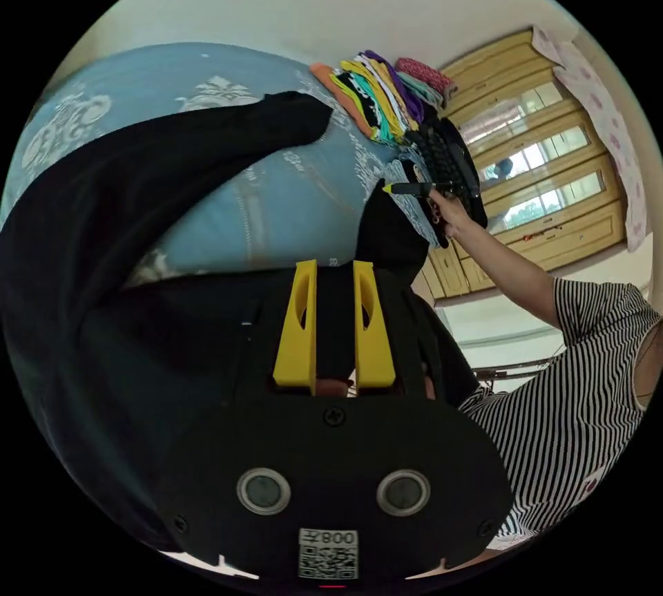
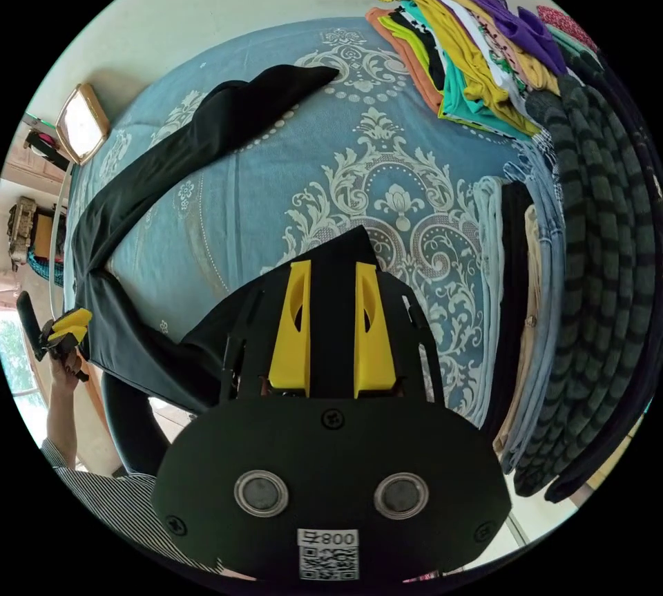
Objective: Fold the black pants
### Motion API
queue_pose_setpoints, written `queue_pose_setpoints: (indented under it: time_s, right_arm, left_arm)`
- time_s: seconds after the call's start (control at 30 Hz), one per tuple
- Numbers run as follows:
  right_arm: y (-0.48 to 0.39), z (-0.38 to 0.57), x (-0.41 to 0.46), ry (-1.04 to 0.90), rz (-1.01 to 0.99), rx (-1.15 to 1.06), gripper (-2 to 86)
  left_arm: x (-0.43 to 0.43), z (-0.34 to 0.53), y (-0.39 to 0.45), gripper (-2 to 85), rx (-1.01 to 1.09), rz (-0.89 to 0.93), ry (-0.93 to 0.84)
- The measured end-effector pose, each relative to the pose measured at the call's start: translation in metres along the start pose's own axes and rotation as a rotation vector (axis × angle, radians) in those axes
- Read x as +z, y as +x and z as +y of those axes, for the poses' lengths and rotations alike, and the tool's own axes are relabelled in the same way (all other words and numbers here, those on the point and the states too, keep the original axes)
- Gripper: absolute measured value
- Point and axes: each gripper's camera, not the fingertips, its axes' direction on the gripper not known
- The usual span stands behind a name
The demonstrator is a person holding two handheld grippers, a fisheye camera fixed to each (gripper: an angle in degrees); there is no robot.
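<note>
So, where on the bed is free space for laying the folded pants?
Bare blue bedspread lies between the black pants leg and the folded clothes stacks. The side with the striped sweater is crowded.

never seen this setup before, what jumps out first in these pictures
The black pants stretch across the blue patterned bedspread, one leg lying flat. Each of the two grippers, left gripper and right gripper, has its yellow jaws pinching the pants' fabric. A bright stack of folded clothes sits at the bed's far edge.
</note>
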Motion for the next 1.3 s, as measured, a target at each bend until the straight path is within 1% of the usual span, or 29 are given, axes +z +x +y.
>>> queue_pose_setpoints:
  time_s: [0.03, 0.07, 0.1, 0.13, 0.17, 0.2, 0.23, 0.27, 0.33, 0.4, 0.43, 0.5, 0.53, 0.6, 0.67, 0.77, 0.83, 0.87, 0.97, 1.07, 1.13, 1.2, 1.3]
  right_arm:
    - [-0.006, -0.007, 0.011, -0.022, 0.014, -0.007, 9.2]
    - [-0.012, -0.011, 0.024, -0.059, 0.014, -0.015, 8.5]
    - [-0.014, -0.011, 0.029, -0.064, 0.020, -0.016, 8.0]
    - [-0.019, -0.008, 0.028, -0.035, 0.032, -0.011, 7.1]
    - [-0.022, -0.005, 0.028, -0.021, 0.025, -0.015, 4.2]
    - [-0.023, -0.003, 0.028, -0.015, 0.017, -0.021, 2.7]
    - [-0.022, 0.001, 0.029, -0.006, 0.000, -0.023, 2.0]
    - [-0.018, 0.005, 0.029, -0.002, -0.029, -0.013, 1.5]
    - [-0.011, 0.010, 0.023, 0.013, -0.064, 0.005, 1.0]
    - [-0.002, 0.021, -0.001, 0.094, -0.092, 0.035, 0.7]
    - [0.006, 0.028, -0.021, 0.152, -0.102, 0.054, 0.7]
    - [0.020, 0.036, -0.046, 0.234, -0.097, 0.097, 0.8]
    - [0.029, 0.035, -0.056, 0.268, -0.114, 0.116, 1.0]
    - [0.036, 0.027, -0.057, 0.269, -0.104, 0.141, 1.3]
    - [0.035, 0.012, -0.043, 0.205, -0.029, 0.166, 1.5]
    - [0.023, 0.010, -0.028, 0.159, 0.054, 0.130, 2.3]
    - [0.015, 0.020, -0.022, 0.142, 0.046, 0.088, 3.2]
    - [0.008, 0.032, -0.017, 0.115, 0.034, 0.046, 3.9]
    - [0.005, 0.083, -0.005, 0.085, 0.056, 0.030, 5.1]
    - [0.024, 0.136, 0.016, 0.042, 0.058, 0.121, 6.9]
    - [0.041, 0.155, 0.033, 0.012, 0.049, 0.197, 8.4]
    - [0.053, 0.163, 0.049, -0.017, -0.002, 0.247, 9.4]
    - [0.058, 0.157, 0.072, -0.038, 0.024, 0.277, 9.5]
  left_arm:
    - [0.014, -0.011, 0.004, 8.2, 0.021, 0.011, -0.031]
    - [0.041, -0.030, 0.013, 8.1, 0.066, 0.012, -0.104]
    - [0.068, -0.043, 0.022, 7.9, 0.114, -0.027, -0.186]
    - [0.080, -0.048, 0.027, 7.6, 0.136, -0.056, -0.229]
    - [0.104, -0.054, 0.036, 6.9, 0.193, -0.107, -0.320]
    - [0.119, -0.056, 0.044, 5.5, 0.233, -0.195, -0.355]
    - [0.121, -0.056, 0.048, 4.8, 0.267, -0.230, -0.331]
    - [0.127, -0.058, 0.053, 3.9, 0.297, -0.209, -0.355]
    - [0.128, -0.060, 0.057, 3.2, 0.282, -0.213, -0.324]
    - [0.116, -0.068, 0.065, 2.8, 0.265, -0.170, -0.188]
    - [0.113, -0.072, 0.068, 2.8, 0.272, -0.169, -0.160]
    - [0.109, -0.089, 0.079, 2.8, 0.299, -0.269, -0.079]
    - [0.111, -0.094, 0.080, 2.9, 0.304, -0.290, -0.069]
    - [0.120, -0.113, 0.074, 3.5, 0.272, -0.312, -0.086]
    - [0.120, -0.118, 0.064, 4.1, 0.197, -0.316, -0.062]
    - [0.112, -0.105, 0.052, 6.0, 0.122, -0.229, -0.027]
    - [0.108, -0.086, 0.052, 7.2, 0.131, -0.221, -0.037]
    - [0.108, -0.069, 0.053, 7.8, 0.138, -0.236, -0.075]
    - [0.108, -0.021, 0.056, 9.0, 0.131, -0.315, -0.169]
    - [0.117, 0.021, 0.055, 9.7, 0.084, -0.330, -0.269]
    - [0.127, 0.034, 0.055, 9.6, 0.076, -0.386, -0.327]
    - [0.130, 0.038, 0.060, 8.5, 0.097, -0.449, -0.300]
    - [0.129, 0.034, 0.062, 6.2, 0.087, -0.452, -0.320]
